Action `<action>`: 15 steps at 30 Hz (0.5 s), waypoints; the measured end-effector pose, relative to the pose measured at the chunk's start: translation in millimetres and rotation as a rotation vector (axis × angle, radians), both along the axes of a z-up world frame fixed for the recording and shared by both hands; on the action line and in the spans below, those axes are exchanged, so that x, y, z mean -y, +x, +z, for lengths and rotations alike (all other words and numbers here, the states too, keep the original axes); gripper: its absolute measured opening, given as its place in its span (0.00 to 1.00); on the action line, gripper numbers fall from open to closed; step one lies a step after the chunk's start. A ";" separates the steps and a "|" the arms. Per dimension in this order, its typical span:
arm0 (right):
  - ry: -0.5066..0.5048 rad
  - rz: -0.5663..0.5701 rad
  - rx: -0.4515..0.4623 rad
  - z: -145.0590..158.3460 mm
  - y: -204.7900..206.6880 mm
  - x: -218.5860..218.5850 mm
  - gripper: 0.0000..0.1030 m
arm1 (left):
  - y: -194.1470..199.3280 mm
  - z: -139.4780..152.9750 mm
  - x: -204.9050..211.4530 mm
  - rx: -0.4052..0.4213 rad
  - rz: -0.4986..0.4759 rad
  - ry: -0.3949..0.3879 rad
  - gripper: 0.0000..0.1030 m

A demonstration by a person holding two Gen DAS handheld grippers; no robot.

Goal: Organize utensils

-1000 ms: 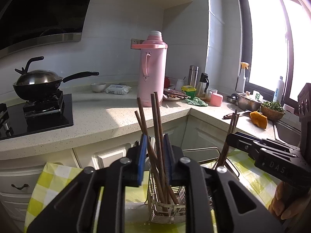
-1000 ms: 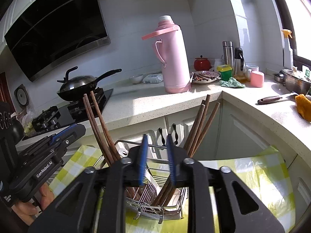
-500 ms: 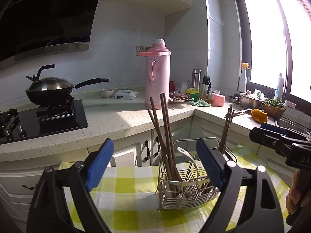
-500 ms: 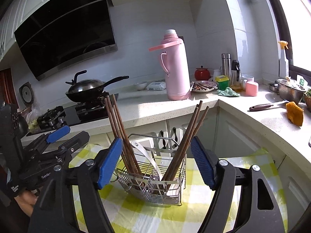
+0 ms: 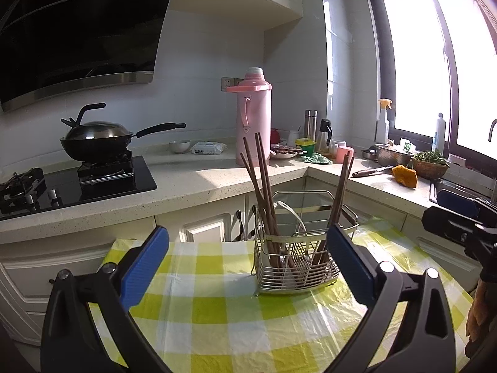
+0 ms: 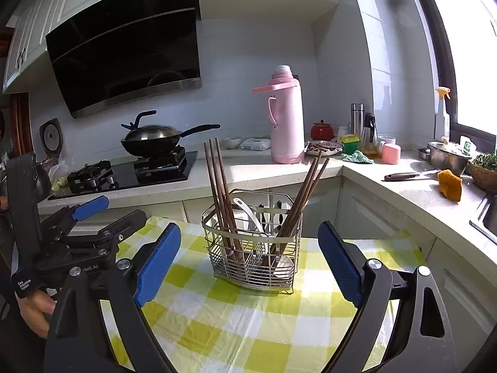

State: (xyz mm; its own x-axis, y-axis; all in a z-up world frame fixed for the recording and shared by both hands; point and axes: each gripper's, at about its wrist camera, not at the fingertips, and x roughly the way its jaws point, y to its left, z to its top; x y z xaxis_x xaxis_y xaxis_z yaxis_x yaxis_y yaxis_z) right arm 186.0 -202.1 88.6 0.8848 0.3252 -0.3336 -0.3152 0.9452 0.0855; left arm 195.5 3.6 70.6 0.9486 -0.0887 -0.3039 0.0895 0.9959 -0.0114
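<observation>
Both grippers wide open, nothing held: left gripper (image 5: 247,258), right gripper (image 6: 248,259). Wire caddy (image 6: 252,253) sits mid bench (image 6: 236,317) on the checked cloth. Chopsticks split in 2 bunches: left bunch (image 6: 222,199) and right bunch (image 6: 303,200), white spoon (image 6: 250,214) between. Looks like sorting's done or nearly; nxt move prob just back off, or regrasp a stray stick if any.

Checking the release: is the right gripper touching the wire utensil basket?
Apart. The right wrist view shows the right gripper open, checked cloth visible between both fingers and the wire utensil basket.
</observation>
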 end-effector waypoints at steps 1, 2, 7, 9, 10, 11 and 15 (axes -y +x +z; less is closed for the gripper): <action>0.000 0.001 -0.004 0.5 -2.5 0.1 0.82 | -4.5 -0.1 -0.2 0.002 0.006 -0.009 0.95; 0.003 -0.002 -0.009 0.5 -5.0 1.1 0.82 | -8.2 -0.1 -1.4 0.004 0.005 -0.023 0.95; 0.029 0.004 -0.046 -2.6 -7.3 7.9 0.82 | -18.0 0.4 -5.7 -0.007 0.004 -0.056 0.95; 0.023 -0.006 -0.056 -5.9 -7.3 9.4 0.82 | -20.0 -1.1 -4.2 -0.014 0.000 -0.046 0.96; 0.019 -0.006 -0.063 -8.1 -7.1 9.5 0.82 | -20.4 -2.2 -3.0 -0.017 -0.004 -0.038 0.95; 0.014 -0.009 -0.065 -10.4 -6.4 9.9 0.82 | -20.5 -3.4 -1.4 -0.020 -0.009 -0.031 0.95; 0.004 -0.042 -0.066 -18.9 -3.5 10.6 0.82 | -18.3 -10.4 8.5 -0.021 -0.013 -0.007 0.95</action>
